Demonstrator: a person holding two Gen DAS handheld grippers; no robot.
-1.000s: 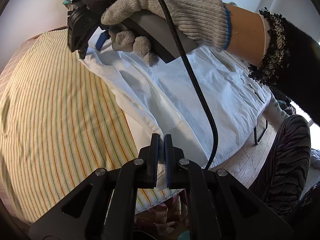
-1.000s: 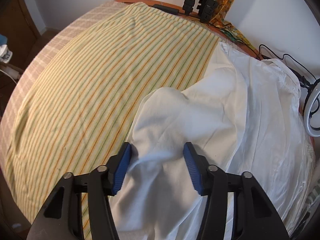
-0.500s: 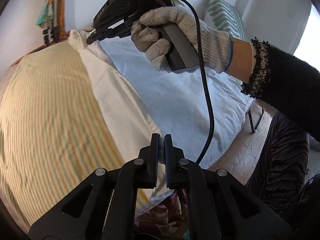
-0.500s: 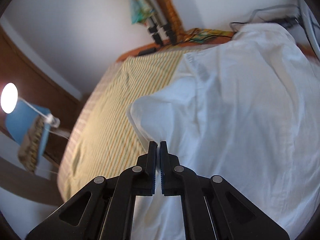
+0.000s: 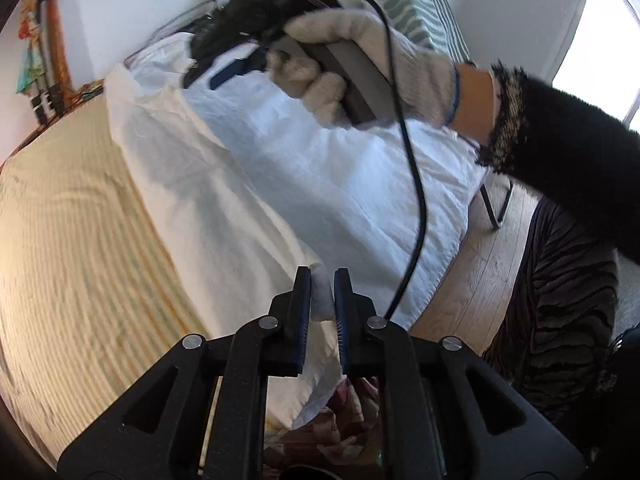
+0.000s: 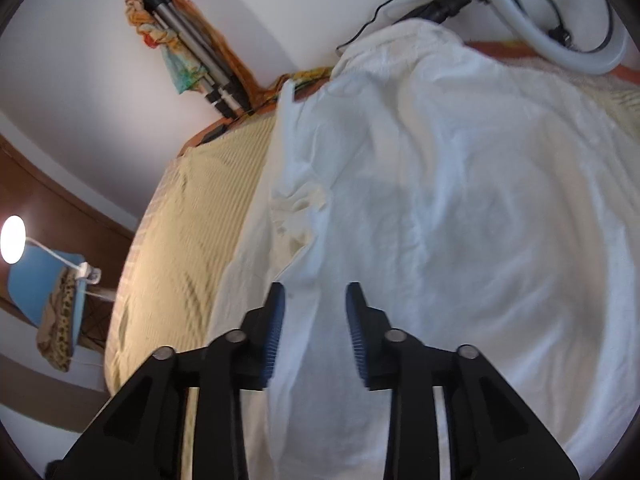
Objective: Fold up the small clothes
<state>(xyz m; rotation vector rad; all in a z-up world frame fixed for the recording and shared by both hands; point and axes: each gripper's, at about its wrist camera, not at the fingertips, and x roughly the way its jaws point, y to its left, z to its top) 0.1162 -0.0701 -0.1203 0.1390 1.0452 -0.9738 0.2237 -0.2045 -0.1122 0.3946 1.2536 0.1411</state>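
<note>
A white garment (image 5: 304, 168) lies spread on a yellow striped bedcover (image 5: 72, 240), its left side folded over toward the middle. My left gripper (image 5: 322, 304) has its jaws slightly parted with a bit of the garment's near edge between them. My right gripper (image 6: 315, 320) is open and empty just above the white garment (image 6: 460, 220), over its folded-over left part. The right gripper also shows in the left wrist view (image 5: 224, 68), held by a gloved hand (image 5: 360, 60) over the garment's far end.
The bedcover (image 6: 188, 232) is bare to the left of the garment. A tripod (image 6: 200, 56) leans at the far wall and a ring light (image 6: 560, 32) stands at the far right. A black cable (image 5: 412, 184) hangs across the garment. Wooden floor (image 5: 480, 272) and my leg are on the right.
My right gripper has opened and let go of the garment's side, which now lies folded over. My left gripper's jaws have parted slightly. Both views have shifted.
</note>
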